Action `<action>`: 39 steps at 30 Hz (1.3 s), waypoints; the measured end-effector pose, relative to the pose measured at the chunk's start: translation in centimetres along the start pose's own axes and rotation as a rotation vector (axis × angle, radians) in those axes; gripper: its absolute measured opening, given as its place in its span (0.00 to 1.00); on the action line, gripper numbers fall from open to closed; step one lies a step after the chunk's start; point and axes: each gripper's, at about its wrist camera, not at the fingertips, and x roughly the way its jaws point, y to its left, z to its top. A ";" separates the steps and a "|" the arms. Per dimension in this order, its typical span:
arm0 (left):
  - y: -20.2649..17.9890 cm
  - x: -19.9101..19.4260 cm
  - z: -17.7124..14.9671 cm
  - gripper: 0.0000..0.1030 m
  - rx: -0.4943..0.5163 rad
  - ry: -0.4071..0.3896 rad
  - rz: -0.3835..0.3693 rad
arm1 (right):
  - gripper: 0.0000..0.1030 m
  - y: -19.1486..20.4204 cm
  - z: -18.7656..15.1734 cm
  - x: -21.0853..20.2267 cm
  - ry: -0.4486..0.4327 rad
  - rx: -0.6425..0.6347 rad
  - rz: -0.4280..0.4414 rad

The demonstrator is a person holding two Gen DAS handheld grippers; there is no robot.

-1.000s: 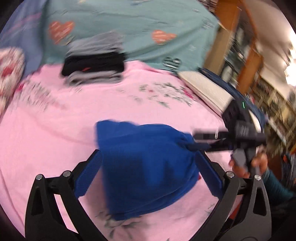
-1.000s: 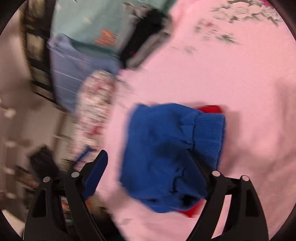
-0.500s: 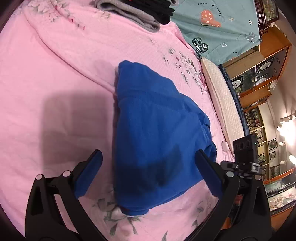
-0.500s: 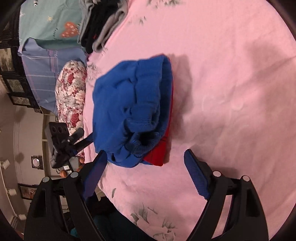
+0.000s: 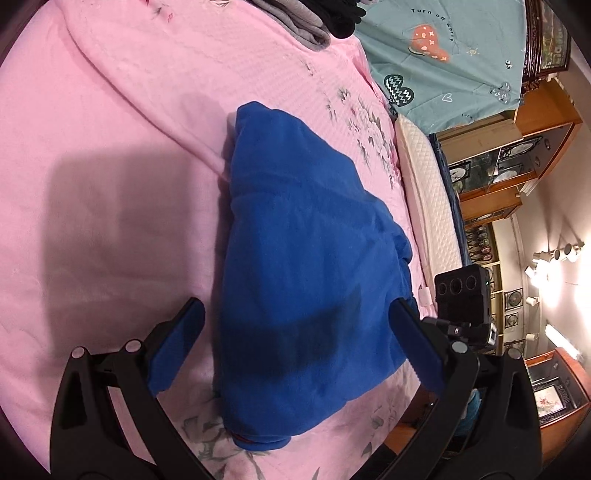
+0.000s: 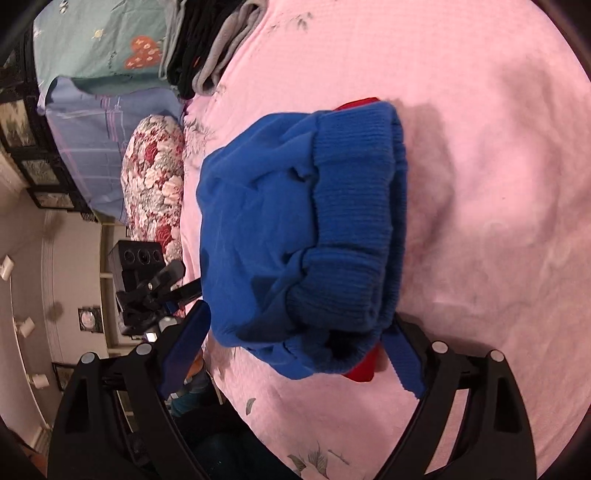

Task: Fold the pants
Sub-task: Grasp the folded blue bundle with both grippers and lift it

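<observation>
Folded blue fleece pants [image 5: 306, 280], a soft tapering bundle with ribbed knit cuffs and red lining, lie on the pink floral bedspread [image 5: 110, 184] near its front edge, long axis running away from the wide-open, empty left gripper [image 5: 295, 347] and right gripper [image 6: 299, 354].

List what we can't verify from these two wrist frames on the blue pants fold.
- Blue pants: underside and inner layers hidden by the top fold, both views.
- Red item: only slivers show beneath the pants in the right wrist view; what it is can't be told.
- Stack of dark and grey clothes: cut off by the top edge, count unclear.
- Left gripper and right gripper: open, straddling the pants; contact unclear.
</observation>
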 end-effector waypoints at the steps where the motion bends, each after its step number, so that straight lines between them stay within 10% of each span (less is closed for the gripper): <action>1: 0.1 0.0 0.1 0.98 -0.006 0.001 -0.007 | 0.87 0.3 0.0 0.2 -0.001 -0.017 -0.002; 6: 0.3 0.0 0.2 0.98 -0.018 -0.003 -0.035 | 0.48 0.1 -0.3 0.5 -0.021 -0.052 -0.019; 10: 0.4 -0.1 0.2 0.98 -0.021 -0.003 -0.049 | 0.35 -0.1 -0.7 -0.5 -0.060 -0.051 0.021; 23: -0.7 1.2 -0.4 0.98 -0.065 -0.025 -0.073 | 0.32 3.1 0.2 -2.0 -0.120 -0.043 0.220; 39: -0.4 1.2 -0.1 0.98 -0.053 -0.034 -0.085 | 0.25 -3.3 -0.5 -2.6 -0.108 -0.045 -0.036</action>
